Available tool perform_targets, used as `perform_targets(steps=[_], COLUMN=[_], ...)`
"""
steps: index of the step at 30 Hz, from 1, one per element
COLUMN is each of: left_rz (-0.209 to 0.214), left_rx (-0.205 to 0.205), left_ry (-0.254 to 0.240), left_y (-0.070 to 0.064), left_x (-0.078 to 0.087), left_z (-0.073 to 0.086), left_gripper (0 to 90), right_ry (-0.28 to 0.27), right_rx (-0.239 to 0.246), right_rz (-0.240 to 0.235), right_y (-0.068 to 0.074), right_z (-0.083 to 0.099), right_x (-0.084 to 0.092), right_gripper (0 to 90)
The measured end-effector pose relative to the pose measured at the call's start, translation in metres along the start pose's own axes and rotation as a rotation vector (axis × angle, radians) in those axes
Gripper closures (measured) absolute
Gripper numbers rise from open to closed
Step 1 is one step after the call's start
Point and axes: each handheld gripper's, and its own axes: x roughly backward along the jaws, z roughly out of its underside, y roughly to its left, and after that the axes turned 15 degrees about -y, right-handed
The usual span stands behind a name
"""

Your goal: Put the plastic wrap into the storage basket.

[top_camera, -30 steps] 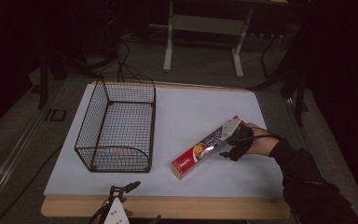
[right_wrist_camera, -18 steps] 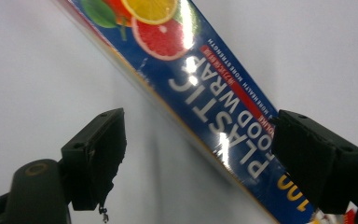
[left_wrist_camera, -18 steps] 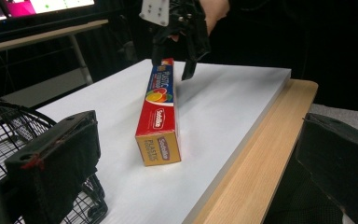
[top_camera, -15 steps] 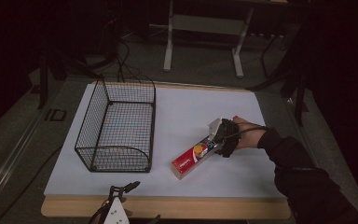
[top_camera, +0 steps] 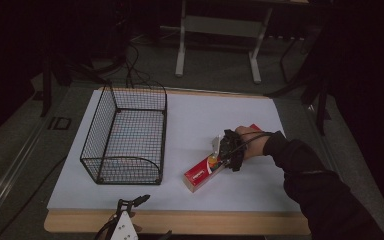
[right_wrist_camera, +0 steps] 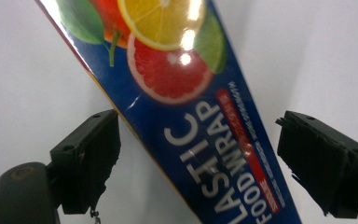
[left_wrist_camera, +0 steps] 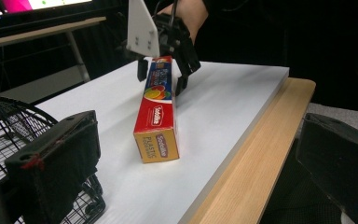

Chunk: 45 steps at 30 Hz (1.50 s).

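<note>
Right gripper view: I'm straddling the plastic-wrap box (right_wrist_camera: 200, 140) with the right hand-held gripper (right_wrist_camera: 198, 163), jaws just opening wide, box's long axis lying diagonally between them.

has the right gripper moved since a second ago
Yes. In the high view the right gripper has slid left along the plastic wrap box, nearer the wire basket; its fingers have just been opening and straddle the box.

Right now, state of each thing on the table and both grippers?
plastic wrap box: closed, lying flat on the white table, not lifted.
wire basket: upright, nothing inside.
right gripper: jaws just opening, straddling the box, pads off it.
left gripper: open, holds nothing, near the table's front edge.
</note>
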Motion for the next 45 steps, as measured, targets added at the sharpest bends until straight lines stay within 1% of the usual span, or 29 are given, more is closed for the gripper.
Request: perform_targets(steps=[1, 3, 5, 8, 9, 12, 13, 15, 17, 19, 23, 26, 29, 31, 34, 35, 37, 39, 42, 43, 45], left_rz=[0.001, 0.001, 0.001, 0.002, 0.002, 0.002, 0.003, 0.003, 0.004, 0.005, 0.006, 0.003, 0.003, 0.004, 0.003, 0.001, 0.003, 0.006, 0.009, 0.009, 0.009], left_rx=[0.0, 0.001, 0.0, 0.004, 0.006, 0.008, 0.011, 0.014, 0.012, 0.01, 0.011, 0.014, 0.014, 0.01, 0.011, 0.013, 0.014, 0.013, 0.012, 0.012, 0.012], left_ry=[0.0, 0.001, 0.002, 0.003, 0.003, 0.007, 0.007, 0.008, 0.009, 0.01, 0.01, 0.01, 0.007, 0.008, 0.006, 0.003, 0.002, 0.001, -0.003, -0.003, -0.003], left_y=[0.0, 0.0, 0.0, 0.0, 0.0, 0.001, 0.002, 0.002, 0.002, 0.002, 0.002, 0.002, 0.002, 0.002, 0.002, 0.002, 0.003, 0.002, 0.002, 0.002, 0.002], left_x=[0.0, 0.0, 0.0, 0.0, 0.0, -0.001, -0.001, -0.001, -0.001, -0.001, -0.002, -0.001, -0.001, -0.001, -0.001, -0.001, -0.001, -0.001, -0.002, -0.002, -0.002], left_z=[0.0, 0.0, 0.0, 0.001, 0.001, 0.002, 0.002, 0.002, 0.002, 0.002, 0.003, 0.003, 0.002, 0.002, 0.002, 0.002, 0.002, 0.002, 0.002, 0.002, 0.002], left_gripper=[0.1, 0.1, 0.1, 0.1, 0.1, 0.1, 0.1, 0.1, 0.1, 0.1, 0.1, 0.1, 0.1, 0.1, 0.1, 0.1, 0.1, 0.1, 0.1, 0.1, 0.1], right_ry=[0.003, 0.011, 0.036, 0.049, 0.052, 0.067, 0.073, 0.088, 0.101, 0.107, 0.134, 0.146, 0.156, 0.164, 0.151, 0.137, 0.108, 0.083, 0.027, 0.01, -0.035], right_rx=[0.006, 0.009, 0.038, 0.067, 0.089, 0.133, 0.148, 0.178, 0.193, 0.195, 0.233, 0.263, 0.288, 0.291, 0.27, 0.259, 0.221, 0.166, 0.1, 0.092, 0.061], right_rz=[-0.003, -0.03, -0.048, -0.074, -0.074, -0.095, -0.107, -0.114, -0.126, -0.147, -0.177, -0.184, -0.175, -0.163, -0.148, -0.144, -0.129, -0.107, -0.073, -0.067, -0.052], right_y=[0.0, -0.003, -0.004, -0.005, -0.004, -0.003, -0.003, -0.001, -0.001, -0.004, -0.006, -0.006, -0.003, -0.003, -0.004, -0.005, -0.008, -0.013, -0.02, -0.021, -0.025], right_z=[-0.001, -0.002, -0.003, -0.005, -0.005, -0.007, -0.007, -0.009, -0.01, -0.01, -0.014, -0.015, -0.015, -0.016, -0.016, -0.016, -0.017, -0.018, -0.018, -0.017, -0.015], right_x=[-0.002, -0.007, -0.013, -0.019, -0.02, -0.024, -0.025, -0.028, -0.028, -0.028, -0.025, -0.021, -0.019, -0.018, -0.014, -0.011, -0.004, 0.004, 0.018, 0.021, 0.03], right_gripper=[12.8, 12.8, 12.9, 13.0, 13.6, 17.0, 19.6, 20.8, 22.6, 24.4, 30.1, 34.2, 35.4, 36.1, 36.6, 36.6, 36.9, 37.3, 37.8, 37.9, 38.1])
